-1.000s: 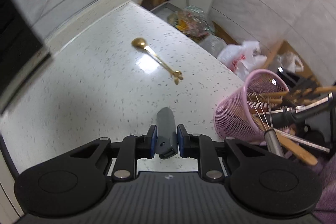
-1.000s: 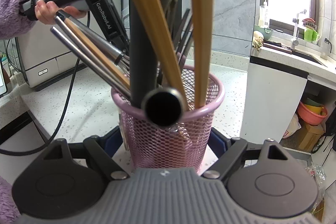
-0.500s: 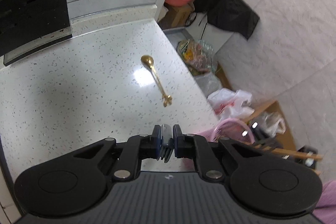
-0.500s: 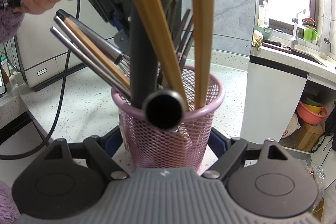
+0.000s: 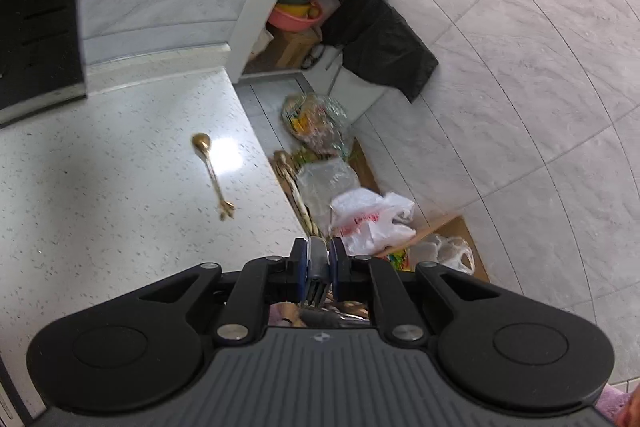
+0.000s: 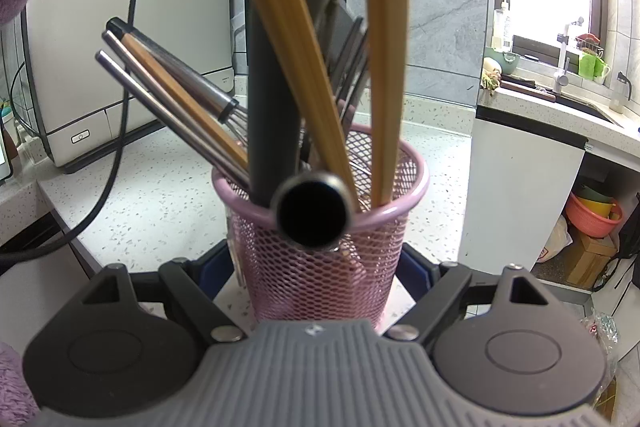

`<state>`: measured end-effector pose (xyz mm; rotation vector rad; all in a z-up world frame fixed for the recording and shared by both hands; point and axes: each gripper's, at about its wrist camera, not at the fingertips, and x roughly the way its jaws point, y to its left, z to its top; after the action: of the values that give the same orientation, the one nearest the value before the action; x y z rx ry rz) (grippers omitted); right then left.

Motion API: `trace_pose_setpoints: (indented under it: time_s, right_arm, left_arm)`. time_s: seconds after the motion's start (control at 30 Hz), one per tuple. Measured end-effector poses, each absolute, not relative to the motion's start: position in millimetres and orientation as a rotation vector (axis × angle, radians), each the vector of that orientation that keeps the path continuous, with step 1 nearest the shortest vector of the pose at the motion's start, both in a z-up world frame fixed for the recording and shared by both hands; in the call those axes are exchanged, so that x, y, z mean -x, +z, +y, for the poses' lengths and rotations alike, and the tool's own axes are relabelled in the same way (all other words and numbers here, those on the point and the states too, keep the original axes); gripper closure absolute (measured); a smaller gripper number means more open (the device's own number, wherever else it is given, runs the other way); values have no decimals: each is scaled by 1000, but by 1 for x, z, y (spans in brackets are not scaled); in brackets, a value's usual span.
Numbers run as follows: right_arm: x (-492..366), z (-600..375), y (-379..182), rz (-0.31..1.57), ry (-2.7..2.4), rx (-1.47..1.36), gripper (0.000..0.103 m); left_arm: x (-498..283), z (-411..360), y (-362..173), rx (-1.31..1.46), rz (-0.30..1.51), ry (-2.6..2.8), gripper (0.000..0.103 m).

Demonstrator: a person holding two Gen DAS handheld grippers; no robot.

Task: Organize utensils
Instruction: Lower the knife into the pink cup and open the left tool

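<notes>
My left gripper (image 5: 319, 263) is shut on a grey-handled utensil (image 5: 318, 259) that hangs down below the fingers. Tops of other utensils show just beneath it. A gold spoon (image 5: 211, 173) lies on the white speckled counter (image 5: 100, 195), ahead and to the left. My right gripper (image 6: 320, 267) is closed around a pink mesh utensil basket (image 6: 320, 267) on the counter. The basket holds wooden handles (image 6: 384, 67), a thick dark grey handle (image 6: 272, 99), a steel whisk (image 6: 180, 75) and several more utensils.
A white appliance (image 6: 128, 55) with a black cable stands back left of the basket. The counter edge drops to a floor with plastic bags (image 5: 372, 219) and a cardboard box. A white cabinet (image 6: 520, 195) and a sink counter stand to the right.
My left gripper has swung right and risen over the basket, tilting the grey-handled utensil downward. The gold spoon has shifted left in view. The right gripper and basket have not moved.
</notes>
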<state>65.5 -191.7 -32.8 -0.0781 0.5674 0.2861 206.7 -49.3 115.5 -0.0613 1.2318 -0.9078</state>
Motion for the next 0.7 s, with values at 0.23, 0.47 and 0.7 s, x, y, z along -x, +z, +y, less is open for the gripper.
trace_pose_setpoints:
  time_s: [0.23,0.47,0.7]
  right_arm:
    - [-65,-192,-33,567,286,78,19]
    - [-65,-192,-33,566,287,80,19]
    - [-64,-191,-35,558,310,81,19]
  left_arm:
    - [-197,-89,81,-55,1334,-934,91]
    - [-191,-131,41,-223,1386,-891,91]
    - [-177,-151,30,-406,1380,-933,89]
